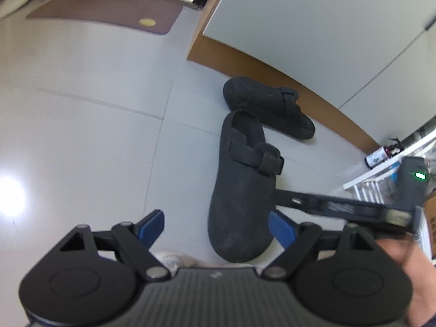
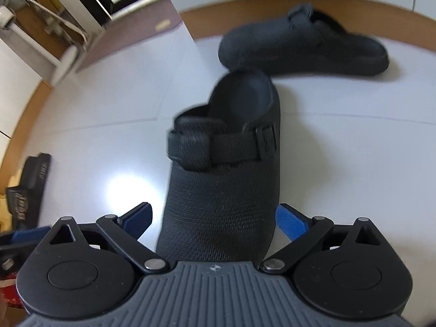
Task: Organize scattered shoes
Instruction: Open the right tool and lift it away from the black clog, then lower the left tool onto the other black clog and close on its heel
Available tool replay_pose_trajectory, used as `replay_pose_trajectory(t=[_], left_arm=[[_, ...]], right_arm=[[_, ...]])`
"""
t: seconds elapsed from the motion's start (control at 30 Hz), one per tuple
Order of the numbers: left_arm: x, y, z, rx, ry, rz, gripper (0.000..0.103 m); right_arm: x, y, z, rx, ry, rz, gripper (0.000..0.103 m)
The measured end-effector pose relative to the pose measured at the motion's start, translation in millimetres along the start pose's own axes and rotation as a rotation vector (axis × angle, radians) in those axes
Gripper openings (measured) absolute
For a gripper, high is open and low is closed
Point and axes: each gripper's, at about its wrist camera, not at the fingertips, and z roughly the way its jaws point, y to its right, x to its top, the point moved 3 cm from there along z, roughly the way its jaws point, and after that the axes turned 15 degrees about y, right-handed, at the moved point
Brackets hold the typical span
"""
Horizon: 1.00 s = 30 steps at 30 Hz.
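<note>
a: we're looking down at two black clogs on the pale tiled floor [image 1: 81, 87]. the near clog [image 1: 242, 190] lies with its toe toward us and its open heel pointing away, strap across the middle.

b: and the far clog [image 1: 268, 107] sits just beyond that heel, turned crosswise, close along the brown baseboard [image 1: 272, 65] of the white wall. from the right wrist view the two look nearly touching, heel to toe, though we can't tell if they actually meet.

a: our left gripper [image 1: 216, 224] hangs over the floor with its jaws wide apart. the near clog's toe shows partly between the blue pads, more toward the right one, and neither pad presses on it.

b: our right gripper [image 2: 215, 218] has its jaws spread wide too, one blue pad on each side of the near clog [image 2: 223, 179], with a gap on both sides. nothing is clamped.

a: off to the left in the right wrist view we see a black slide sandal [image 2: 28, 190] by the wall.
</note>
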Motion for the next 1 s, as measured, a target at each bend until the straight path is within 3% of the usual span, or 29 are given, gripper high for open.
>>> replay_pose_trajectory(t=[0.3,0.5,0.67,1.0], left_arm=[[47.7,35.0,-10.9,0.006,0.024,0.153,0.086],[70.0,70.2,-6.7,0.001,0.025,0.294,0.085],[83.9,90.7,13.1,-0.002,0.031,0.351,0.085],[121.8,134.8,84.7,0.005,-0.065,0.426,0.085]], right_arm=[[-10.0,-14.1,-115.6,0.057,0.161,-0.016,0.1],[-26.2,-3.4,-168.0,0.022,0.252,0.024,0.1],[-41.4,22.4,-186.9,0.016,0.302,0.1,0.1],[-55.1,66.4,-182.4,-0.027,0.324,0.199,0.1]])
